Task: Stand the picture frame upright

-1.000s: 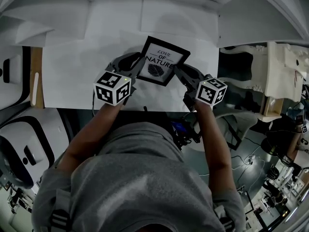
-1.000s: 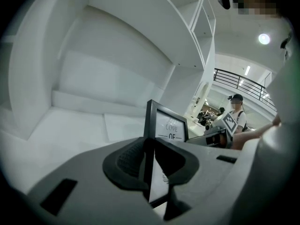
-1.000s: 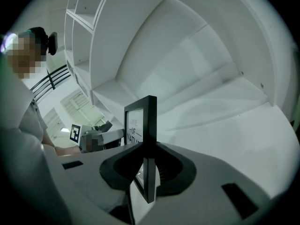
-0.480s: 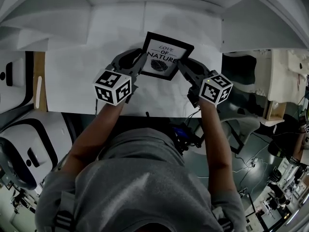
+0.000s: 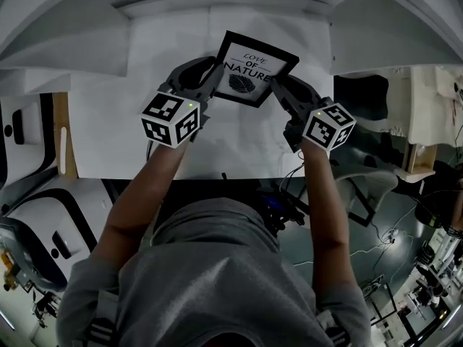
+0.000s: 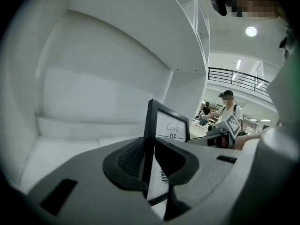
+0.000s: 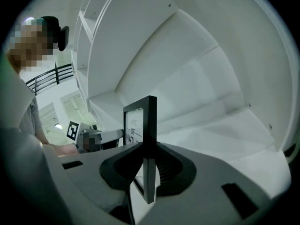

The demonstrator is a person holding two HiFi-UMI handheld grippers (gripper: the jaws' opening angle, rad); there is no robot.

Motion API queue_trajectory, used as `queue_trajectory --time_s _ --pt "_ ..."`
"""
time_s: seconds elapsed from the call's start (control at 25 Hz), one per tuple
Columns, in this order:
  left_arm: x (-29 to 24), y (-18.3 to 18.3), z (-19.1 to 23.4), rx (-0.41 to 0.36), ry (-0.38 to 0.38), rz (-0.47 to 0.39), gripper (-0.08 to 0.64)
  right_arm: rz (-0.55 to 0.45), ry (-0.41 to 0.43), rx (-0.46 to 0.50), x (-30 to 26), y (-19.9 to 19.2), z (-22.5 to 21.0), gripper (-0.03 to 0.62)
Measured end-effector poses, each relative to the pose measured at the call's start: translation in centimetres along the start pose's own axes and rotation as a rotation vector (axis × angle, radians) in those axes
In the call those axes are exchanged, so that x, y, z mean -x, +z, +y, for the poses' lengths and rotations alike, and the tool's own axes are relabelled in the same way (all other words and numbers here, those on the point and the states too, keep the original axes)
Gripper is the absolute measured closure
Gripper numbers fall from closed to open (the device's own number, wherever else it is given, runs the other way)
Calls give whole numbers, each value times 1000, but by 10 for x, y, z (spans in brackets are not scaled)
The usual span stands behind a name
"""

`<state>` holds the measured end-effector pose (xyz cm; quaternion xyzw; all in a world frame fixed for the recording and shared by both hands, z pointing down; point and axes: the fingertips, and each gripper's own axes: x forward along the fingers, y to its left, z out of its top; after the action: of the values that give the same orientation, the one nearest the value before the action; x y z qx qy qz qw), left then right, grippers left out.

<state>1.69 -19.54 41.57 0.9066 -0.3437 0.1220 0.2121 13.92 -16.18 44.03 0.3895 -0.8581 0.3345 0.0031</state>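
Picture frame [image 5: 257, 69]: black rim, white print with a dark leaf and the words LOVE OF NATURE. It is near upright, print facing the person, slightly skewed, over the white shelf near its back wall. Left gripper [image 5: 215, 78] pinches its left edge, right gripper [image 5: 279, 89] its right edge.

The head view is taken steeply downward from well behind the left gripper [image 5: 213, 79] and right gripper [image 5: 278, 90]. Each gripper view is taken from close behind its own jaws, looking along them. The picture frame [image 5: 255, 71] between the grippers is shared by all three views, with the opposite gripper seen beyond it.
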Motion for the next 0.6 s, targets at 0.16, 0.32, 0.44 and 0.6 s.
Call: queue_trajectory --time_s 0.16,0.32,0.44,0.6 --pt "-18 11 -5 -19 -17 1 486 -27 -36 11 6 14 -14 503" --pt "-41 27 -11 -29 -43 -23 486 -56 -73 33 14 35 -31 503" --pt "-57 42 -16 -45 -61 -51 486 -85 -102 47 19 52 -43 503" --pt "-80 53 -21 -75 -72 -53 486 -105 -148 85 25 71 -61 503"
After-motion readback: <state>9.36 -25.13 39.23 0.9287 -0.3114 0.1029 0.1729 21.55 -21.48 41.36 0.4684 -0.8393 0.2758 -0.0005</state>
